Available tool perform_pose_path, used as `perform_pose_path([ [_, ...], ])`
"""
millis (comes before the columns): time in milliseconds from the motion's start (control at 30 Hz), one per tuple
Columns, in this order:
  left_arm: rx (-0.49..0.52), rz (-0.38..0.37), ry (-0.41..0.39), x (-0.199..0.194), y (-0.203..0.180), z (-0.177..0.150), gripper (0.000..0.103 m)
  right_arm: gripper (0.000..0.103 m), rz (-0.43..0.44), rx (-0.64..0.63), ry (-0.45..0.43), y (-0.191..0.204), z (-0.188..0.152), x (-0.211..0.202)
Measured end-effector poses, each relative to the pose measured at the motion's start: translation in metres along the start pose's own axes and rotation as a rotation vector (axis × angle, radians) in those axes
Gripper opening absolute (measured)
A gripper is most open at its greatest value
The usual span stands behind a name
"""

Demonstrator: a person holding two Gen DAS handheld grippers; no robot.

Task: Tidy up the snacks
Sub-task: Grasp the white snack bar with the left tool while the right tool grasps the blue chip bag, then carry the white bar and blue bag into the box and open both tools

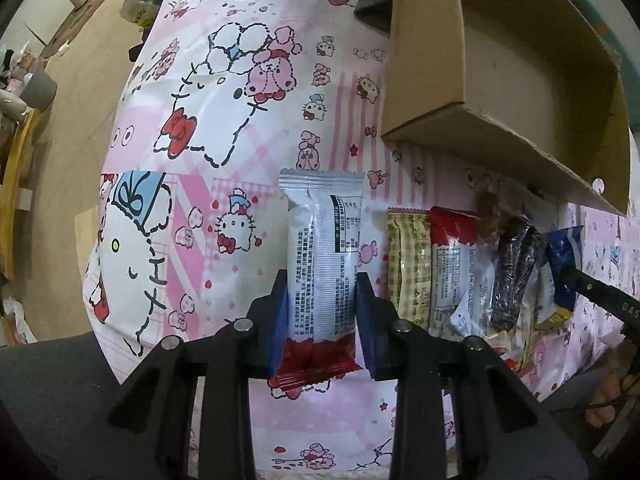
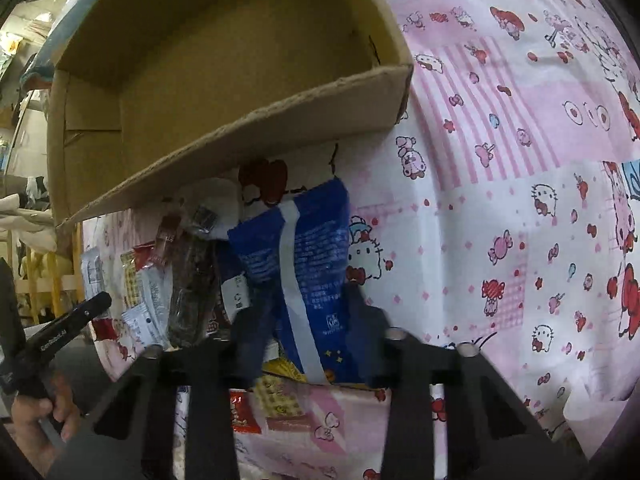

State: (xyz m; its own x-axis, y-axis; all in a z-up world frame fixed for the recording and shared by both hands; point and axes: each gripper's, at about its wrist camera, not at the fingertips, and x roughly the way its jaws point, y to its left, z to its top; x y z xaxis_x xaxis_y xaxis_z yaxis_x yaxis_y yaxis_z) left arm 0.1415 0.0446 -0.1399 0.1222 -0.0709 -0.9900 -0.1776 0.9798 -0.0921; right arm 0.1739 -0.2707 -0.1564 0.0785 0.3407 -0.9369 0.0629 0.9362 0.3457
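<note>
White-and-red snack bar [image 1: 322, 276] pinched by left gripper [image 1: 322, 312]; blue packet [image 2: 304, 276] clamped by right gripper [image 2: 308, 336]. Remaining snacks [image 1: 448, 276] seen heaped on tablecloth [image 1: 224, 128]. Cardboard box [image 1: 504, 64] still empty: sorting judged barely begun.

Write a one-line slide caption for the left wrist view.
Left tool grips a white-and-red snack packet above the pink cartoon tablecloth, beside an empty cardboard box.

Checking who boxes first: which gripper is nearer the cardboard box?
Right, seemingly. The right gripper, clamping the blue packet, sits just below the cardboard box; the left gripper sits farther off.
</note>
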Motion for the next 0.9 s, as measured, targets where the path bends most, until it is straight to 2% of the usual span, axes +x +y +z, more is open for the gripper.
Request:
perform_pose_path([
  [333, -0.003, -0.006, -0.032, -0.005, 0.002, -0.004, 0.027, 0.019, -0.006, -0.003, -0.1, -0.005, -0.011, -0.041],
  [600, -0.034, -0.013, -0.068, -0.024, 0.018, -0.009, 0.027, 0.019, 0.001, -0.005, -0.148, -0.001, -0.025, -0.087],
  [667, -0.041, -0.021, -0.088, -0.032, 0.022, -0.009, 0.027, 0.019, 0.013, -0.018, -0.147, 0.004, -0.032, -0.094],
  [800, -0.038, 0.002, -0.194, -0.06, 0.018, -0.011, 0.027, 0.019, 0.055, -0.057, -0.184, 0.016, -0.042, -0.123],
  [900, -0.025, -0.016, -0.257, -0.081, 0.014, -0.009, 0.027, 0.019, 0.152, -0.064, -0.266, 0.02, -0.045, -0.15],
])
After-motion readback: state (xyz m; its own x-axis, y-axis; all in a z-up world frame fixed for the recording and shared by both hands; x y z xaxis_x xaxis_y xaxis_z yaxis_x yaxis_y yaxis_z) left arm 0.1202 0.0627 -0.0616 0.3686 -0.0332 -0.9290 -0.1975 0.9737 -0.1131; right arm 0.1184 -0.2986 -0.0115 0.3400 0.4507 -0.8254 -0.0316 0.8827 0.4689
